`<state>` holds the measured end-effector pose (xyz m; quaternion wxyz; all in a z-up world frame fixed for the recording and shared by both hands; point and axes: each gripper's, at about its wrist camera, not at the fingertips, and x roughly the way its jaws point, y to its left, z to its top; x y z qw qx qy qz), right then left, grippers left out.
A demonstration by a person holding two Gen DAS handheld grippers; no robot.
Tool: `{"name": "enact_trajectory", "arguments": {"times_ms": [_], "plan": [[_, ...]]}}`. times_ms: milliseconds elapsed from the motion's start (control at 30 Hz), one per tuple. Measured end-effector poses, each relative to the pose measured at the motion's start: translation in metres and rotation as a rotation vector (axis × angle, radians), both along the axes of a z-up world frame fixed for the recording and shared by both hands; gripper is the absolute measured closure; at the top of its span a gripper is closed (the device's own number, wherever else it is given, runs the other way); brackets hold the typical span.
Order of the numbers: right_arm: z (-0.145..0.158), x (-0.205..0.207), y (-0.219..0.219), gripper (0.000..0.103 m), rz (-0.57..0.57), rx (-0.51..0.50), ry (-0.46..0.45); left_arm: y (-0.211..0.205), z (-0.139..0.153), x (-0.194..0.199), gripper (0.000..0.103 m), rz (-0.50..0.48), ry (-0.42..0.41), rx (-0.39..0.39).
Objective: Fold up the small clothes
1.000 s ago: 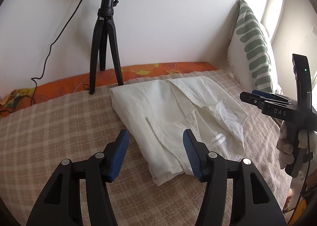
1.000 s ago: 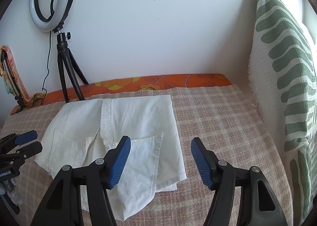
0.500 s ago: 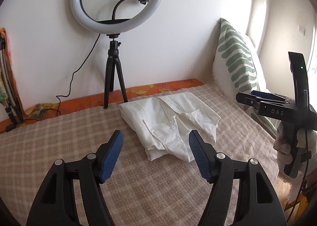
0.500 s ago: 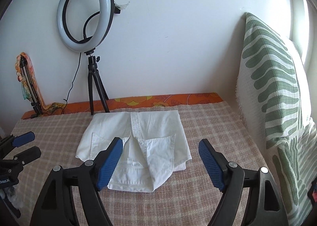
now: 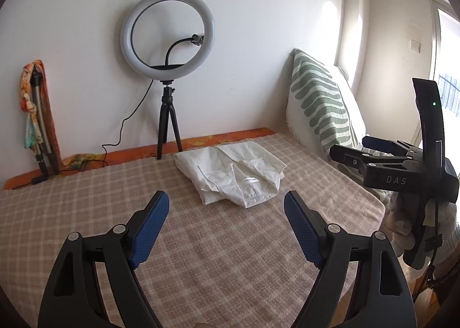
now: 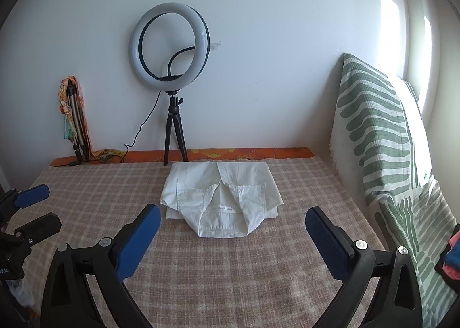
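Your left gripper (image 5: 226, 207): jaws opening, nothing between pads. Your right gripper (image 6: 231, 223): jaws opening wide, empty too. Folded white shirt (image 6: 221, 198) lies flat on checked bedspread (image 6: 230, 276), ahead of both grippers, near ring light tripod (image 6: 174, 129) by wall.

Both grippers, left gripper (image 5: 226, 204) and right gripper (image 6: 233, 220), have black frames, ribbed blue pads, silver screws; the right one reads "DAS".
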<state>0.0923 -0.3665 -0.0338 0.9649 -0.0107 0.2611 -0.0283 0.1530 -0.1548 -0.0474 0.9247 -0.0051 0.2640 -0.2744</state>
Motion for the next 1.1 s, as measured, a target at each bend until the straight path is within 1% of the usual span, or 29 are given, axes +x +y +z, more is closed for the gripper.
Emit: {"name": "enact_trajectory", "arguments": {"times_ms": [167,333,400,500,733,1100], "plan": [[0.005,-0.03,0.011,0.0,-0.016,-0.005,-0.026,0.012,0.003,-0.027,0.019,0.04,-0.034,0.019],[0.003,-0.048,0.019,0.0,-0.024,0.011,-0.041,0.017,0.006,-0.049,0.005,0.064,-0.081,0.064],[0.002,-0.053,0.023,0.0,-0.028,0.0,-0.047,0.017,0.007,-0.057,0.004,0.069,-0.107,0.076],[0.002,-0.06,0.029,0.0,-0.029,0.002,-0.052,0.017,0.01,-0.065,0.001,0.08,-0.123,0.093],[0.003,-0.073,0.033,0.0,-0.049,0.012,-0.08,0.021,0.009,-0.071,0.001,0.1,-0.094,0.09],[-0.001,-0.073,0.03,0.0,-0.054,0.024,-0.07,0.026,0.011,-0.075,0.001,0.118,-0.095,0.082]]}}
